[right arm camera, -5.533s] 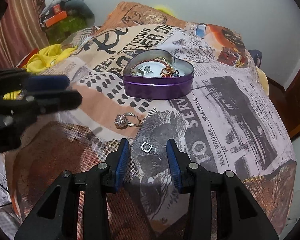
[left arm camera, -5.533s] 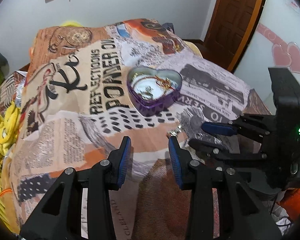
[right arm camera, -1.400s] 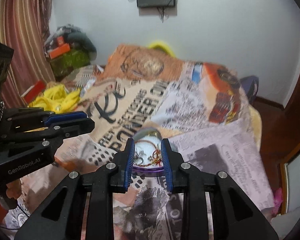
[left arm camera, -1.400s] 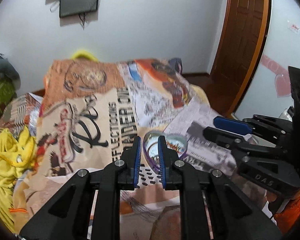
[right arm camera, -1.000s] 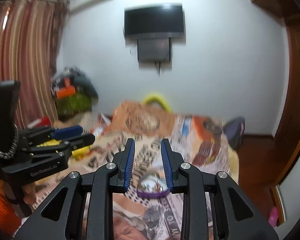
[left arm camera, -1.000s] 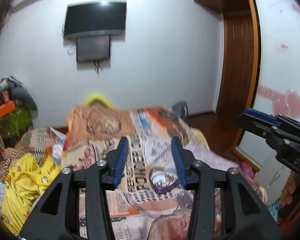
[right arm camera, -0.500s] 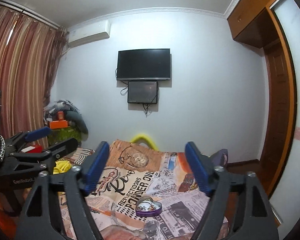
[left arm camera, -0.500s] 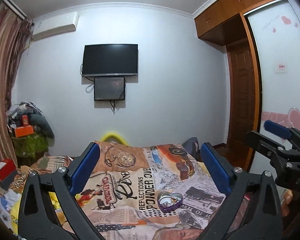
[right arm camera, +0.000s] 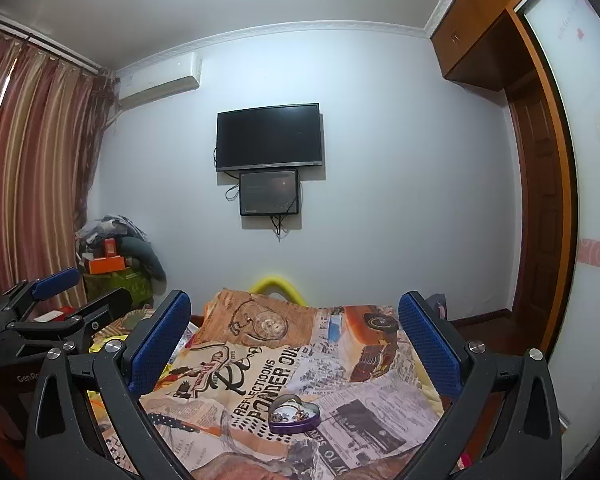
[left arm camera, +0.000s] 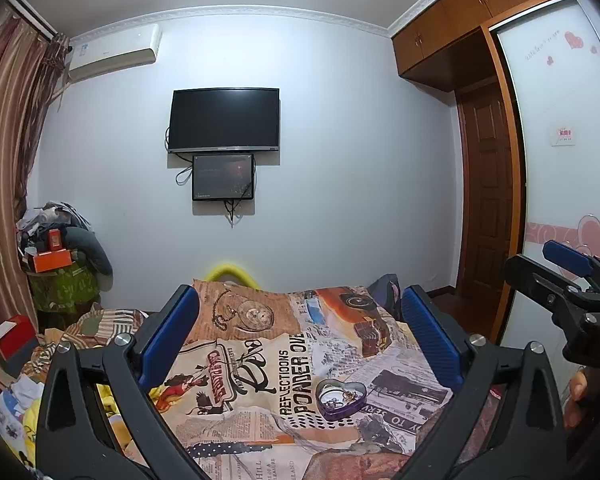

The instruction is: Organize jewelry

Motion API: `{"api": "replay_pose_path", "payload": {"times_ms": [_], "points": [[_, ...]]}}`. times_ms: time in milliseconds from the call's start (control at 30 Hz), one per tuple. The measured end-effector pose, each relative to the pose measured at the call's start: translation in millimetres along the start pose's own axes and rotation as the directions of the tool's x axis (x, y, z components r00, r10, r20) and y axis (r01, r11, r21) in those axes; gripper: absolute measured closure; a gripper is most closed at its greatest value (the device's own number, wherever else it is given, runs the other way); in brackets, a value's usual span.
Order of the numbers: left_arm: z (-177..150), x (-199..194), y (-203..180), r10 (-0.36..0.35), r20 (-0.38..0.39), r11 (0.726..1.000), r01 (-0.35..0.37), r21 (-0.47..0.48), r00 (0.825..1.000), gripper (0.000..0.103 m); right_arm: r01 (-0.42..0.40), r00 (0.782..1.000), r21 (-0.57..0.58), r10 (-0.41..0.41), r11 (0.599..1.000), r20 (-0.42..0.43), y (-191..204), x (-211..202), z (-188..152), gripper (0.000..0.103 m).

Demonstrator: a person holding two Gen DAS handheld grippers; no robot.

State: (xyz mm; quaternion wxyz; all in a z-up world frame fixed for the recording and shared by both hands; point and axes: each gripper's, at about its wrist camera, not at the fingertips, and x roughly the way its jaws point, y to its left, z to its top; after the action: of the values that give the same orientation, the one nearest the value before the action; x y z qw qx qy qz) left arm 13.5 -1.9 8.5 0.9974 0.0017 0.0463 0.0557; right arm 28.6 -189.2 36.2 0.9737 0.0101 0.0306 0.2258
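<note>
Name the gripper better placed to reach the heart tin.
Right, marginally. Both grippers' jaws have just been opening, empty, but the heart tin sits nearly centred between the right gripper's fingers, and off-centre for the left gripper.

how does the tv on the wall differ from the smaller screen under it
The tv is wider and hangs higher; the smaller screen sits directly below it, nearer square. The tv's face is plain black, while the smaller screen shows a faint reddish glow. Cables loop out around the smaller screen; none show at the tv's top or sides. Both are dark, black-framed and flat on the white wall.
</note>
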Motion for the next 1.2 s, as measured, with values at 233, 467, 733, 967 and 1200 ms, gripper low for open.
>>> {"api": "replay_pose_path", "payload": {"times_ms": [233, 467, 733, 967, 1200], "points": [[0.0, 1.1, -1.2, -0.001, -0.004, 1.000, 0.001, 0.000, 1.000, 0.001, 0.000, 1.000, -0.012, -0.001, 1.000, -0.013, 1.0, -2.5, -3.5, 0.000], [-1.3, 3.3, -1.4, -0.001, -0.013, 1.000, 0.001, -0.004, 1.000, 0.001, -0.004, 1.000, -0.014, 0.003, 1.000, -0.027, -0.4, -3.5, -1.8, 0.000], [-1.8, 4.9, -2.9, -0.009, -0.022, 1.000, 0.009, -0.003, 1.000, 0.001, -0.005, 0.999, -0.018, 0.004, 1.000, -0.036, 0.4, -3.8, -1.7, 0.000], [-2.2, 5.8, -2.4, -0.015, -0.028, 1.000, 0.015, -0.009, 1.000, 0.001, -0.011, 0.999, -0.020, 0.011, 1.000, -0.042, 1.2, -3.8, 0.9, 0.000], [-3.1, 6.0, -1.3, -0.017, -0.030, 1.000, 0.016, -0.010, 0.999, 0.001, -0.017, 0.999, -0.017, 0.016, 1.000, -0.051, 0.6, -2.3, 0.4, 0.000]]}}
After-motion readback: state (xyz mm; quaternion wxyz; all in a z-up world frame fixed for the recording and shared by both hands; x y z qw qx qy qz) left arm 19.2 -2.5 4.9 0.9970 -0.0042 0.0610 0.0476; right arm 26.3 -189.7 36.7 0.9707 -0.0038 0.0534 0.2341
